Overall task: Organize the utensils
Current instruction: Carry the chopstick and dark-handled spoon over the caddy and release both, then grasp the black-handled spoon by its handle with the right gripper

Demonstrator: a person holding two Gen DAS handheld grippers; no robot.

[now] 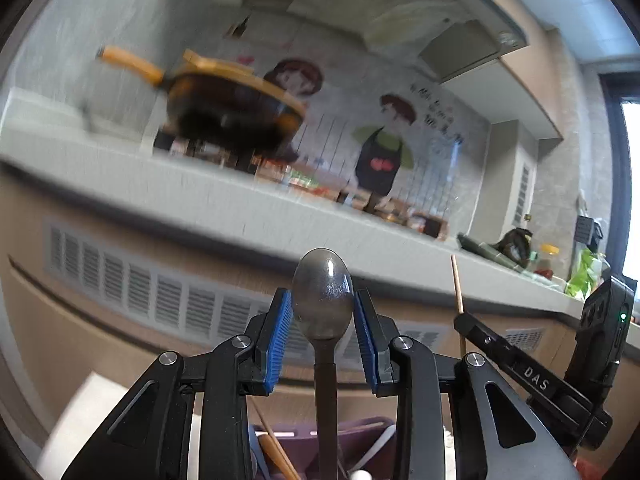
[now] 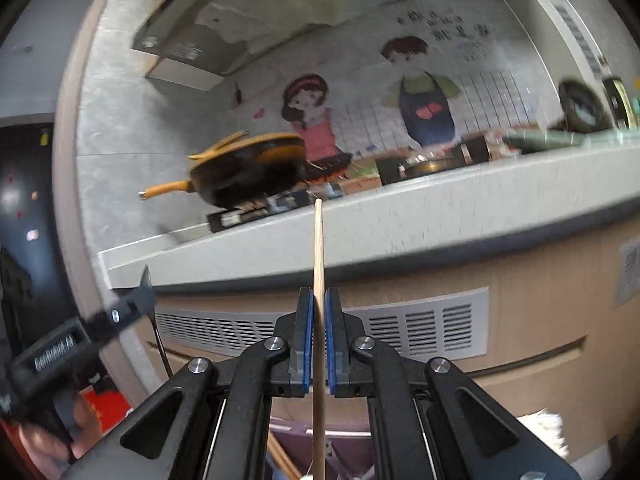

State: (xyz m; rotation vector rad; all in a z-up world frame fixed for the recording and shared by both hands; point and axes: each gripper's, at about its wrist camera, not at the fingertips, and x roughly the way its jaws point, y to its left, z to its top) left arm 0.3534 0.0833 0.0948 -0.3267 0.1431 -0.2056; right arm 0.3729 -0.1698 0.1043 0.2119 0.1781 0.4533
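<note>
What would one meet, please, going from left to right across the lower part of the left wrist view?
Left blue pad → spoon → right blue pad → chopstick → right gripper.

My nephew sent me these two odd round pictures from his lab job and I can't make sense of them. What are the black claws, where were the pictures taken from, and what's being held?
The claws are two handheld grippers, one in each of a person's hands, each with a wide-angle camera looking along its fingers.

In the left gripper's picture, the left gripper has a dark spoon upright between its blue pads, which stand wide beside the bowl; the actual grip isn't clear.

In the right gripper's picture, the right gripper pinches a wooden chopstick.

Below both sits a purple utensil holder. Behind is a kitchen counter with a yellow-handled pan.
</note>
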